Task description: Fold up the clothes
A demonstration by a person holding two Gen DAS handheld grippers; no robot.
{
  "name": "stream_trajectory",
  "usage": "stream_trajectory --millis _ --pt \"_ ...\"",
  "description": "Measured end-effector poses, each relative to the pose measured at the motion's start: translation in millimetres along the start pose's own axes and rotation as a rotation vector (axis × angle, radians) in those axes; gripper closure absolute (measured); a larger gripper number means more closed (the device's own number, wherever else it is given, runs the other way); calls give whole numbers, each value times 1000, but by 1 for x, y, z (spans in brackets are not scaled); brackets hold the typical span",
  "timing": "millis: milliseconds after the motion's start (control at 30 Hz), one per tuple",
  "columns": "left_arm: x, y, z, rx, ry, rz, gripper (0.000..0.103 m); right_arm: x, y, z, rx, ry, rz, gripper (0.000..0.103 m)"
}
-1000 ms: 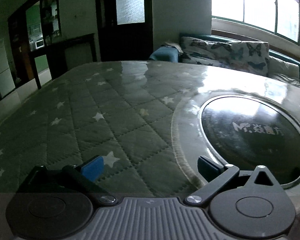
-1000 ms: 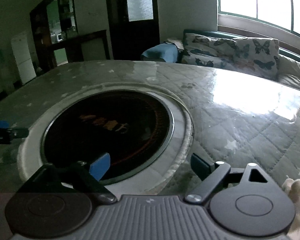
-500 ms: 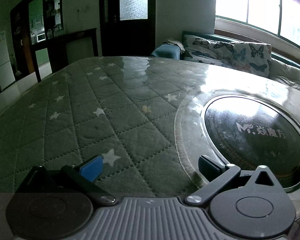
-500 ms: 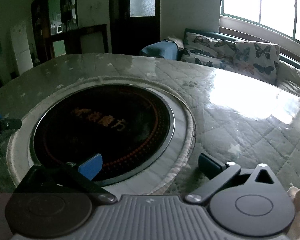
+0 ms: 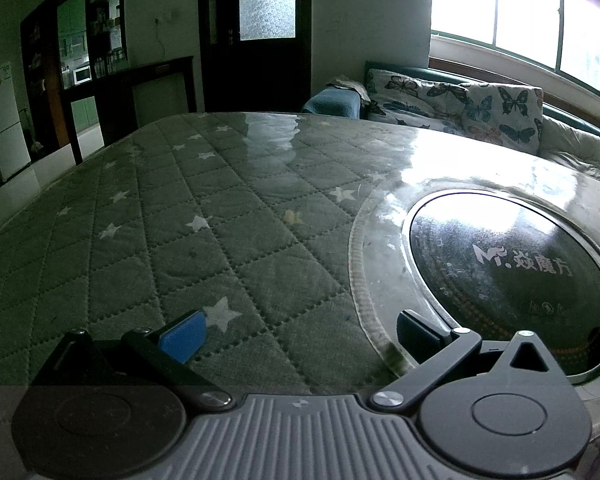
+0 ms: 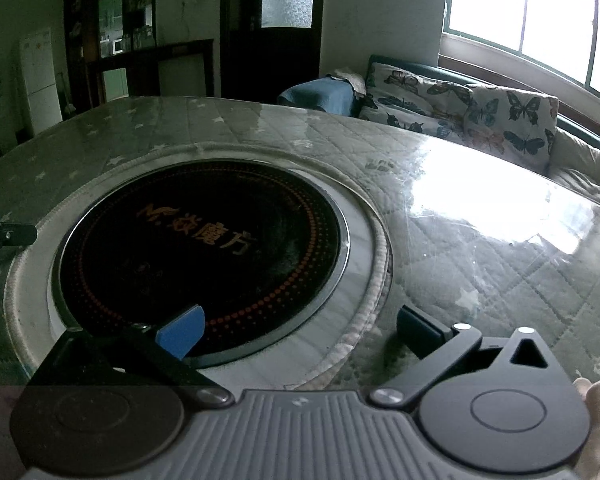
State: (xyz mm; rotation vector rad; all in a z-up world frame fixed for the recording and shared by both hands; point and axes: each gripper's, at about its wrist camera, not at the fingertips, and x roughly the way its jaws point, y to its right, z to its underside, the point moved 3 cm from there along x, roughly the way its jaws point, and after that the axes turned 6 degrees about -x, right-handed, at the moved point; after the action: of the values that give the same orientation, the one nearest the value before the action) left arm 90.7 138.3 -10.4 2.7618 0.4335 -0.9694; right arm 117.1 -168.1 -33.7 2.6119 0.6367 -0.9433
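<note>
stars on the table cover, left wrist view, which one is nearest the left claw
The white star just beyond the blue pad of the left claw. The other stars lie farther up the quilted cover, toward the door.

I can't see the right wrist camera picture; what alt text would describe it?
An open two-finger right gripper with nothing between its fingers hangs over a round black cooktop set into a table under a quilted, star-patterned cover. Behind are a sofa with butterfly cushions, a bright window and a dark door. No clothes show.

Right claw [image 6: 300, 334] gapes empty above the cooktop [image 6: 200, 256].
</note>
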Motion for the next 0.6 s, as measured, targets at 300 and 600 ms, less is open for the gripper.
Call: stream_trajectory --millis 300,600 --pt "0 0 0 1 0 -1 0 0 1 0 0 0 -1 0" --pt "-1 -1 0 2 0 -1 0 -2 2 1 -1 0 -2 0"
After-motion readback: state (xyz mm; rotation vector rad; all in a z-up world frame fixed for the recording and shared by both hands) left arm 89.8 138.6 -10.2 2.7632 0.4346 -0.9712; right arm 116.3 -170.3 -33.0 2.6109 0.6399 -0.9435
